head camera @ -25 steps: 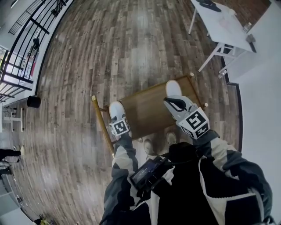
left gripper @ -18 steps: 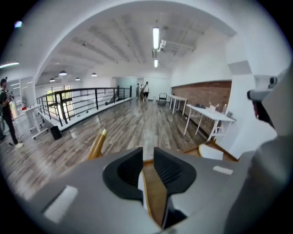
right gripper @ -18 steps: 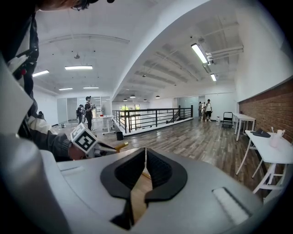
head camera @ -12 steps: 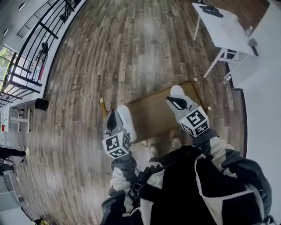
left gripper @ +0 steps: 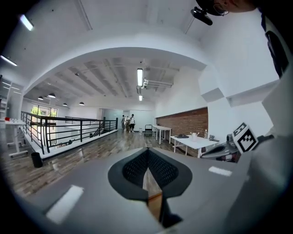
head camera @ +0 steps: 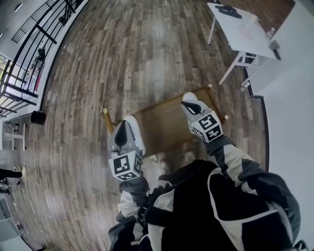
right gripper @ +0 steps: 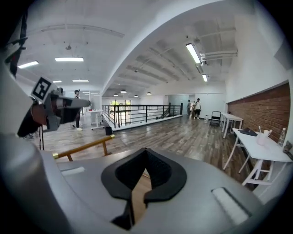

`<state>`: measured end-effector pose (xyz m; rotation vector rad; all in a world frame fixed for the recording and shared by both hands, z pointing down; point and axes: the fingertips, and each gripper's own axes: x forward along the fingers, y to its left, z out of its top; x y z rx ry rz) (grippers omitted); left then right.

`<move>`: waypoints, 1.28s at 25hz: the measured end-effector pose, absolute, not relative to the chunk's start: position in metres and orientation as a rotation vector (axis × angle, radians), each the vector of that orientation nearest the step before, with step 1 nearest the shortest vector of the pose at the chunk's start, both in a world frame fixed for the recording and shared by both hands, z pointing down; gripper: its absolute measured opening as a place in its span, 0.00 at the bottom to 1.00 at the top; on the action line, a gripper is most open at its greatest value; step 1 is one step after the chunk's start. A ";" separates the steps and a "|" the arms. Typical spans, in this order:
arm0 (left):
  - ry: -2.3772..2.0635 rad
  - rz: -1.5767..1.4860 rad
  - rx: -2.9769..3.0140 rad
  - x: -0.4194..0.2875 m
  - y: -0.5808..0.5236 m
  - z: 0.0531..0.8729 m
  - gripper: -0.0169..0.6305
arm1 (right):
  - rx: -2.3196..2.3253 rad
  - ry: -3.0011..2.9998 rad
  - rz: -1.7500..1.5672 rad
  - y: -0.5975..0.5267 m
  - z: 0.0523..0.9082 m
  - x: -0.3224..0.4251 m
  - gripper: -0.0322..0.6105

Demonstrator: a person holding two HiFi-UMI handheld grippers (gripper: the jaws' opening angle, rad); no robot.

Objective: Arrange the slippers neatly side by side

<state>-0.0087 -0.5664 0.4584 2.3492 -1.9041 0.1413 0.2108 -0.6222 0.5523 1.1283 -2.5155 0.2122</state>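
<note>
Where the plank floor [head camera: 137, 49] spreads open from 9 to 12 o'clock, a black railing [head camera: 29, 54] bounds it at 10, with a black bin [head camera: 37, 117] standing near it at 9. Just left of centre, the left gripper [head camera: 130, 120] hangs over the left edge of a low wooden table [head camera: 167, 125]. Its jaws are pressed together, and the left gripper view shows only a sliver of wood through the slit. The right gripper [head camera: 189, 98] lies over the table's far right corner, its jaws likewise together.

At 1 o'clock, well apart from both, a white counter [head camera: 245, 34] carries dark slippers [head camera: 228, 9]. They are too small to tell whether they lie side by side. A white wall [head camera: 289, 98] closes the room at 3 o'clock, leaving a narrow strip of floor beside the table. A dark jacket [head camera: 206, 206] hides the table's near edge and most of two pale shoes [head camera: 189, 156] at 6.
</note>
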 end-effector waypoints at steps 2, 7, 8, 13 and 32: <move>-1.873 0.139 2.365 -0.005 -0.566 0.462 0.05 | 1.144 -2.395 0.264 -0.633 0.591 0.231 0.05; -1.794 0.164 2.392 0.007 -0.567 0.474 0.05 | 1.092 -2.084 0.488 -0.646 0.693 0.275 0.33; -1.780 0.166 2.396 0.009 -0.566 0.476 0.05 | 1.081 -2.031 0.510 -0.647 0.709 0.282 0.34; -1.733 0.192 2.428 0.020 -0.560 0.482 0.05 | 1.079 -1.841 0.649 -0.650 0.764 0.314 0.42; -1.743 0.258 2.389 0.012 -0.551 0.498 0.05 | 1.061 -1.771 0.788 -0.653 0.806 0.329 0.09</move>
